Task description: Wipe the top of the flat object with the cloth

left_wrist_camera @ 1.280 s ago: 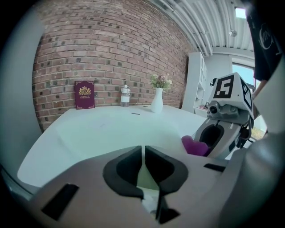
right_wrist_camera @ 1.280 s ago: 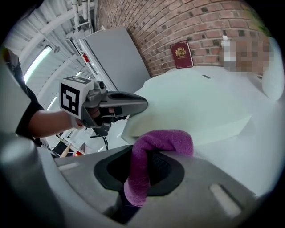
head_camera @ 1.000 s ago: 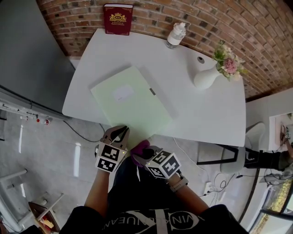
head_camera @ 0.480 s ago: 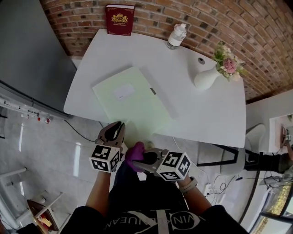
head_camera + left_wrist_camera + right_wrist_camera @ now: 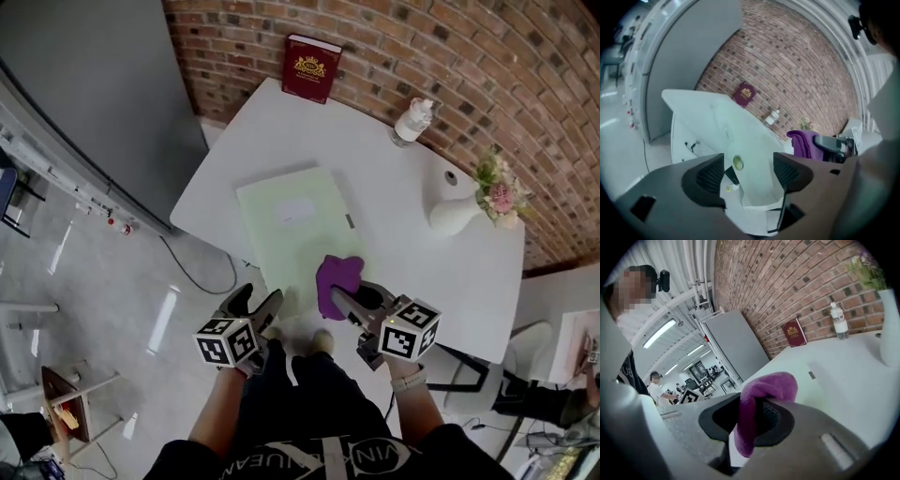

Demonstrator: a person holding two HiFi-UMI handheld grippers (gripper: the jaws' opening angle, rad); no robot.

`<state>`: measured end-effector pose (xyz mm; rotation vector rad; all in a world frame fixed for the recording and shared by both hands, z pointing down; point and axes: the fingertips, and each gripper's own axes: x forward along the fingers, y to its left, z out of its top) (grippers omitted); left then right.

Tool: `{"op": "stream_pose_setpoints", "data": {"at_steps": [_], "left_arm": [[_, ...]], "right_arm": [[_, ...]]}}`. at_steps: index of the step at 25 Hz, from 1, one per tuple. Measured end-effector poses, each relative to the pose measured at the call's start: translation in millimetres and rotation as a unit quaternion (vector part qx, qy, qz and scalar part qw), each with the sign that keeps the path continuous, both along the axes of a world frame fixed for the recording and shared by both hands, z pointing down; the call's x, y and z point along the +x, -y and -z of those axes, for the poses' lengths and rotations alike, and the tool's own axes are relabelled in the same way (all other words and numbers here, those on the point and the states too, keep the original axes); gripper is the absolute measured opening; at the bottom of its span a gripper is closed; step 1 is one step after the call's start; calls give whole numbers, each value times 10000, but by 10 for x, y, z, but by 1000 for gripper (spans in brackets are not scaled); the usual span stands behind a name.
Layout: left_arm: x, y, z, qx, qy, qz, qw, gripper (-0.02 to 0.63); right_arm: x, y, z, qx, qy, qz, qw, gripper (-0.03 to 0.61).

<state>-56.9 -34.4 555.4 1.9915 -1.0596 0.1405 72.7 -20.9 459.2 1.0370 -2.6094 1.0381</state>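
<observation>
The flat object [image 5: 298,220], pale green, lies on the white bench [image 5: 422,234]. Its long axis runs from the bench's near edge away toward the brick wall [image 5: 525,103], slanting a little left. The purple cloth [image 5: 339,277] shows over its near right corner, pinched in the right gripper [image 5: 349,298]. That gripper is the nearer one, and the flat object stretches ahead and to its left, so a wipe would likely run away along that axis. The left gripper [image 5: 258,307], off the near left corner, has just been opening and stands spread, with nothing between its jaws. The head view gives the flat object's whole outline. Only the right gripper view shows the jaws clamped on a fold of cloth. No view tells whether the cloth touches the surface yet.
</observation>
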Motion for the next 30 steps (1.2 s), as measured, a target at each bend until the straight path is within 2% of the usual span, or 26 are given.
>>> {"op": "stream_pose_setpoints", "data": {"at_steps": [2, 4, 10, 14, 17, 18, 20, 25, 30], "left_arm": [[44, -149, -118, -486, -645, 475, 9956, 313], [121, -278, -195, -793, -1262, 859, 9851, 322], [374, -373, -348, -987, -2137, 1458, 9609, 334], [464, -356, -383, -1016, -3090, 1891, 9265, 334], [534, -340, -334, -1009, -3963, 2134, 8873, 333], [525, -339, -328, -959, -4028, 2198, 8833, 331], [444, -323, -328, -771, -3751, 2271, 8954, 304], [152, -151, -7, -284, -3001, 2313, 9250, 295], [-241, 192, 573, 479, -1696, 1855, 9667, 290]], "right_arm": [[42, 20, -31, -102, 127, 54, 9999, 67], [60, 18, -59, -197, 212, 183, 9994, 67], [65, -29, -152, -323, 266, 589, 9974, 67], [149, -114, -246, -432, 194, 833, 9954, 67], [245, -138, -279, -482, 151, 847, 9951, 67], [271, -144, -278, -483, 155, 833, 9952, 67], [317, -135, -264, -447, 166, 797, 9957, 67], [427, -60, -182, -145, 17, 729, 9972, 67], [384, 86, 24, 236, 44, 679, 9974, 67]]}}
